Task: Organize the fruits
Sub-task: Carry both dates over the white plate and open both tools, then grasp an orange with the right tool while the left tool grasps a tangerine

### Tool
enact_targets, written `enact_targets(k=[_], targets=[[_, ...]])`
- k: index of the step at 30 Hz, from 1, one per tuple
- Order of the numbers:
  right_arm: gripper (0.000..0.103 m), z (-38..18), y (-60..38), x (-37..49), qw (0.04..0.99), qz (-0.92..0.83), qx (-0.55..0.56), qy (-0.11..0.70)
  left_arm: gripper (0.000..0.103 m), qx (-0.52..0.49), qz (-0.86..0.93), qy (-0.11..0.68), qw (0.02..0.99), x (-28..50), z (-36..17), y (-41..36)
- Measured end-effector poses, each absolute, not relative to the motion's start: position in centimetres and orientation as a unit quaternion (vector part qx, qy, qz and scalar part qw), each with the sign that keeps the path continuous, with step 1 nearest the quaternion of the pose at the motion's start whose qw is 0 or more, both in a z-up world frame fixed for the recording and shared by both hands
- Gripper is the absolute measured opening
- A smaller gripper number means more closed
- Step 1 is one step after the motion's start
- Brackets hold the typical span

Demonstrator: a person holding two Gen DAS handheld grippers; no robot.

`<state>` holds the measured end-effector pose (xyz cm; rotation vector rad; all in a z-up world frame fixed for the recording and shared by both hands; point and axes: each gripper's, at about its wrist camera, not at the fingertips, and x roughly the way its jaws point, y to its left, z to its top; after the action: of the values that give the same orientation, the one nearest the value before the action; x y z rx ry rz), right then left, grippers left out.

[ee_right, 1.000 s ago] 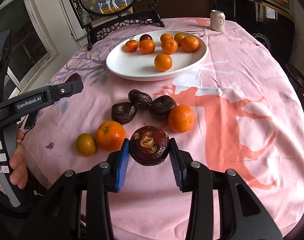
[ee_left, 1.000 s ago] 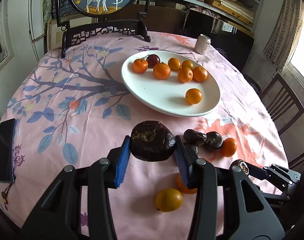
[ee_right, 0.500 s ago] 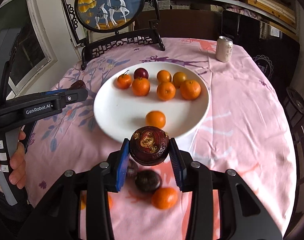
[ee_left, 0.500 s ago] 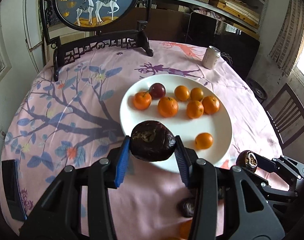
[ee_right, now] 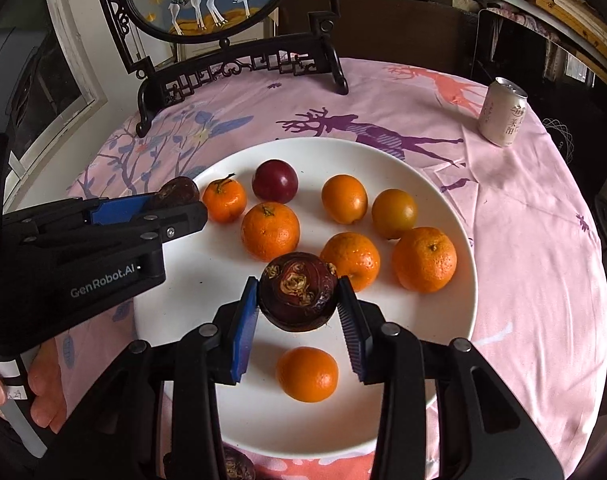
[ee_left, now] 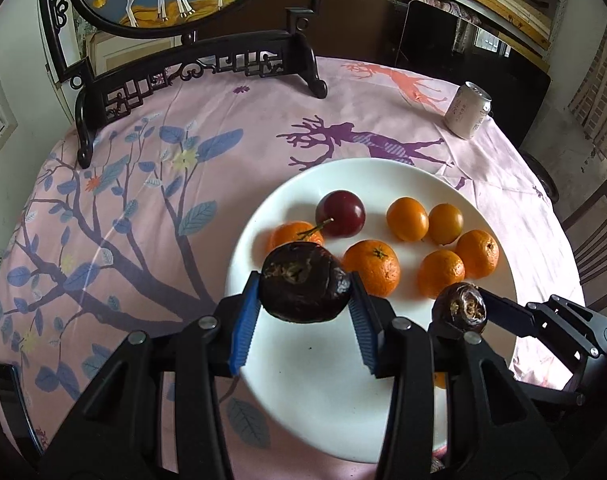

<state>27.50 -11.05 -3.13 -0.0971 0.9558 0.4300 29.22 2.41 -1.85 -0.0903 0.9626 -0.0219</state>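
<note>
Fruits: each tool is clenched on one dark wrinkled fruit, both held above the white plate (ee_left: 503, 248). Left tool (ee_left: 305, 312) grips the larger dark fruit (ee_left: 303, 288) between its blue pads, over the plate's left part, in front of an orange with a stem (ee_left: 293, 234) and a red plum (ee_left: 340, 213). Right tool (ee_right: 297, 314) grips the dark fruit with pale markings (ee_right: 297, 290), over the plate's middle, just above a lone orange (ee_right: 306, 374). Plate also carries six more orange fruits in a loose cluster toward its far side. Plate sits on the desk's pink printed cloth (ee_left: 223, 120). Further out: drink can (ee_right: 502, 112) at far right, carved dark stand with deer picture (ee_right: 239, 60) at the far edge.
</note>
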Motion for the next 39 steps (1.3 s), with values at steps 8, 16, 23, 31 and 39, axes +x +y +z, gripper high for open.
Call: enact_targets(k=[8, 16, 23, 31, 39], targets=[[0.066, -2.8, -10.8, 27.8, 0.882, 0.176, -0.072, 0.432, 0.083, -0.056, 0.001, 0.442, 0.895, 29.7, -1.4, 2.9], [0.067, 0.6, -14.0, 22.8, 0.894, 0.157, -0.063, 0.415, 0.092, -0.067, -0.035, 0.394, 0.916, 22.8, 3.4, 3.5], [0.092, 1.1, -16.1, 13.9, 0.912, 0.143, -0.031, 0.382, 0.098, -0.055, -0.035, 0.358, 0.932, 14.1, 3.5, 3.5], [0.092, -0.2, -17.3, 9.7, 0.906, 0.134, -0.023, 0.400, 0.098, -0.063, -0.037, 0.390, 0.918, 10.0, 0.7, 4.0], [0.092, -3.7, -17.8, 8.4, 0.886, 0.127, -0.024, 0.445, 0.098, -0.053, -0.041, 0.419, 0.906, 7.5, -1.9, 3.6]])
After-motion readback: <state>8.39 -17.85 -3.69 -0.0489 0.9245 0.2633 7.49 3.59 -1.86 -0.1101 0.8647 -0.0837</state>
